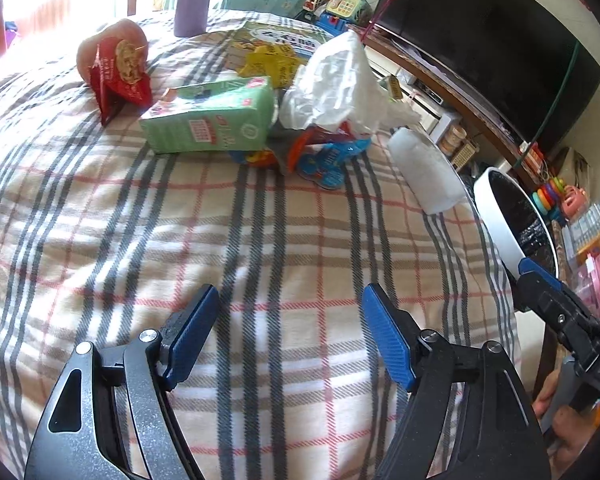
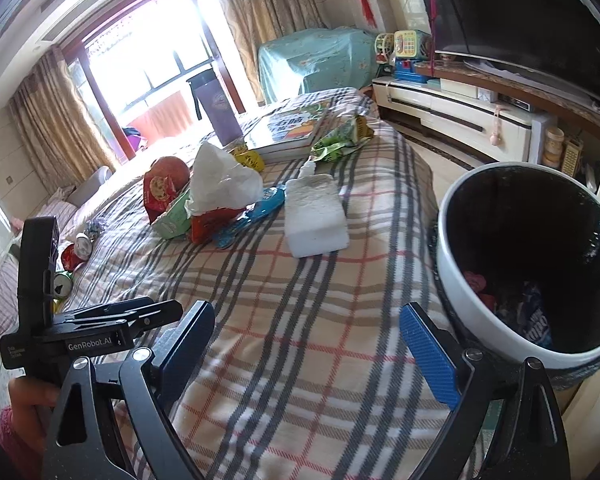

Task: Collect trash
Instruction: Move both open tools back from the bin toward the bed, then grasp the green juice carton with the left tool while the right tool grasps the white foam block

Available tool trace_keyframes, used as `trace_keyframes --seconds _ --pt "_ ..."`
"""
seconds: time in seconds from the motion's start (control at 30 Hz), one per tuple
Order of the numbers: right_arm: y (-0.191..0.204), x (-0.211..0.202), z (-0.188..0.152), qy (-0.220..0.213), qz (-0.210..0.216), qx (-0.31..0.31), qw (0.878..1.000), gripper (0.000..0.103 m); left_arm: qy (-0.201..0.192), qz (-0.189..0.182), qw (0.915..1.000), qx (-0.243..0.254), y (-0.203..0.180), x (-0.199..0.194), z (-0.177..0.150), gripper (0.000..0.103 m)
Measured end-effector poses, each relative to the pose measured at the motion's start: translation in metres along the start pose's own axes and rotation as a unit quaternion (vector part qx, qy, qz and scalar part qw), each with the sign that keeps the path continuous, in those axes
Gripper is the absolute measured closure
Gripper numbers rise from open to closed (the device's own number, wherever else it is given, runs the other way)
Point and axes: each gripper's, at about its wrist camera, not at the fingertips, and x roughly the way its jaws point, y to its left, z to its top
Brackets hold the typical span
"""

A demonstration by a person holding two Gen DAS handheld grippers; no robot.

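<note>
Your left tongs and right tongs both stand wide and empty above the bed; the trash pile lies well ahead (bin at right).

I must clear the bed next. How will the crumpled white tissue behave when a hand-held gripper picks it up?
The crumpled white tissue looks thin and creased, so it is probably very light and floppy. It leans on the green carton, so it may sag or drag neighbouring wrappers.
</note>
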Motion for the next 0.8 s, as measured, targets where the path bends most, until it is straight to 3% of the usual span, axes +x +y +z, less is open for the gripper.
trace_keyframes --seconds 0.17,0.53,0.8 --pt "0.008 0.010 0.005 0.002 0.007 -0.012 1.000 0.008 -0.008 0.018 0.9997 -0.017 0.011 0.001 0.012 0.024" --pt "0.017 0.034 0.022 -0.001 0.010 -0.032 0.999 0.008 -0.048 0.056 0.9958 -0.054 0.034 0.018 0.074 0.023" --pt "0.026 0.060 0.043 0.003 0.005 -0.056 0.998 0.008 -0.036 0.104 0.9908 -0.078 0.072 0.027 0.065 0.023"
